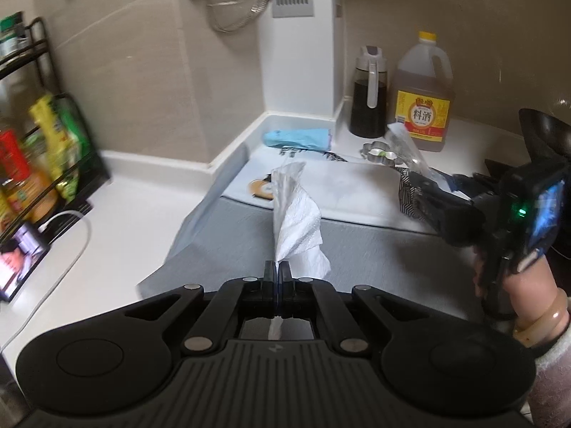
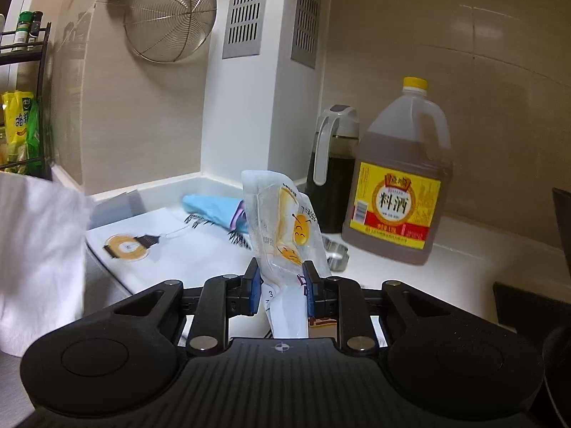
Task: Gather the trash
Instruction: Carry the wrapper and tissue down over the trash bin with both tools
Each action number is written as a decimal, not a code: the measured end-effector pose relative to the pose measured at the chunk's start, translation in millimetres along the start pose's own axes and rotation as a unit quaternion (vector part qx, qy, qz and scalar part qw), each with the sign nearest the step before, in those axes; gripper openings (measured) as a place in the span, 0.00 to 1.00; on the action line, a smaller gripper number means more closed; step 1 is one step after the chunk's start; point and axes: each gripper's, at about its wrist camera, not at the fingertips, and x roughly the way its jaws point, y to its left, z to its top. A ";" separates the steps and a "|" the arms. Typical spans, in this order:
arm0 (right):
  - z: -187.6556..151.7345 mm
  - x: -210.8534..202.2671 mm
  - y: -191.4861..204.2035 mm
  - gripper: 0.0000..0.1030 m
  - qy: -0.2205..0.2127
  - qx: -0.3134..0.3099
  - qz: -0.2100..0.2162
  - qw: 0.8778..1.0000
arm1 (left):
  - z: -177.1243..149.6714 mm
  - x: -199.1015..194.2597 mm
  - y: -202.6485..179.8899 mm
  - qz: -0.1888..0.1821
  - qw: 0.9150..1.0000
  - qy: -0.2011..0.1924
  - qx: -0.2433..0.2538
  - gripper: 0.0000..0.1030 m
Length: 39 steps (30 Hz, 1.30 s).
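Observation:
My left gripper [image 1: 278,267] is shut on a crumpled white paper towel [image 1: 294,214], which stands up above its fingers over the grey mat [image 1: 357,249]. The same paper towel [image 2: 35,249] fills the left edge of the right wrist view. My right gripper [image 2: 281,276] is shut on a clear plastic wrapper [image 2: 282,221] printed with yellow faces, held upright. In the left wrist view that right gripper [image 1: 414,182] hovers at the right with the wrapper [image 1: 403,142] sticking up, a hand with a bangle behind it. A light blue crumpled packet [image 1: 296,139] [image 2: 214,210] lies near the wall corner.
A big cooking-wine jug [image 1: 423,96] [image 2: 396,185] and a dark sauce dispenser [image 1: 367,92] [image 2: 328,171] stand at the back. A small metal cutter [image 1: 380,153] lies by them. A spice rack [image 1: 43,149], a phone [image 1: 18,260] and a dark wok [image 1: 542,135] border the counter.

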 end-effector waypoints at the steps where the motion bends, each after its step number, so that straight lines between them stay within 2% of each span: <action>1: -0.5 -11.1 1.8 0.24 -0.005 0.000 0.004 1.000 | -4.6 -6.5 4.2 0.001 1.000 -0.001 -0.004 0.00; 12: -6.0 -162.9 35.6 0.24 -0.055 -0.037 0.090 0.994 | -59.8 -63.2 31.8 0.005 0.999 -0.009 -0.031 0.00; 18: -13.6 -225.2 51.7 0.24 -0.043 -0.052 0.161 0.985 | -97.6 -92.4 40.2 0.002 0.999 -0.009 -0.045 0.00; 21: -21.6 -250.4 61.7 0.24 -0.039 -0.069 0.176 0.981 | -115.9 -106.8 43.5 0.001 0.999 -0.011 -0.049 0.00; 28: -46.7 -290.4 89.3 0.24 -0.009 -0.098 0.226 0.969 | -158.3 -137.6 51.7 0.003 0.998 -0.011 -0.063 0.00; 39: -99.9 -288.6 118.7 0.24 0.094 -0.105 0.253 0.957 | -221.1 -141.9 54.6 -0.001 0.996 0.027 -0.089 0.00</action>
